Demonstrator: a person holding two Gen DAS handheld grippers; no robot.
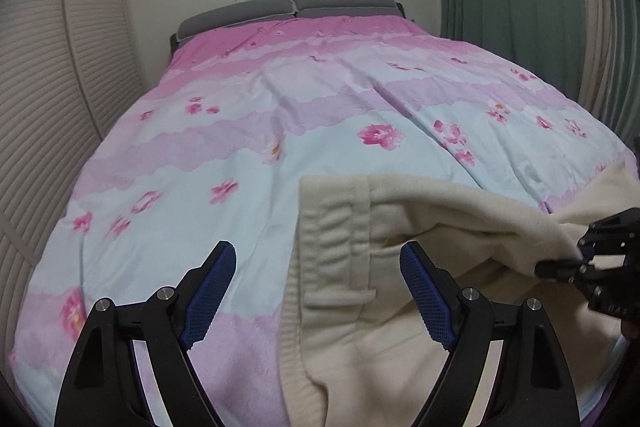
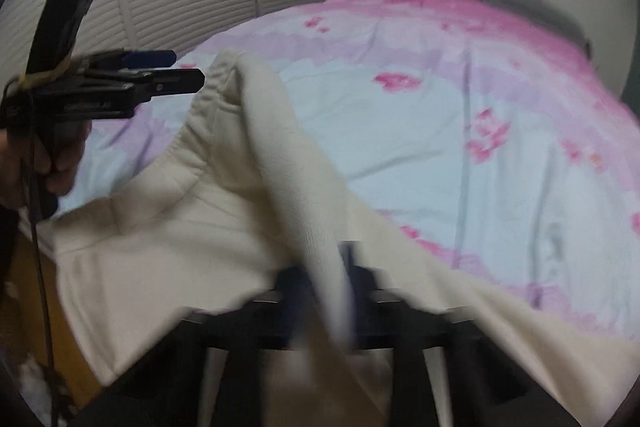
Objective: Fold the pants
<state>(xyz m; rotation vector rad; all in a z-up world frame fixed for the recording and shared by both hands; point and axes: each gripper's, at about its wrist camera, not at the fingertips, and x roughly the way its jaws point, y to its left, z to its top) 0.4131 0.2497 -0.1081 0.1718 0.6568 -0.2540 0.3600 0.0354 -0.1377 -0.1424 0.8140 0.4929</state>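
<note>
Now right gripper (image 2: pixel 340 291) downward, pinching pants (image 2: pixel 168 259)

Open left gripper (image 1: pixel 318 267) over cream pants (image 1: pixel 360 307) on bed (image 1: pixel 200 155)

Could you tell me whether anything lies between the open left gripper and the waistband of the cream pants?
Nothing visible does. The left gripper hangs open just over the pants, its fingers straddling the waistband edge, with only the bedspread beneath.

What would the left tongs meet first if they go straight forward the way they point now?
Probably the waistband edge of the cream pants, which lies between the open left tongs, with the floral bedcover just beside it. Depth is unclear.
</note>
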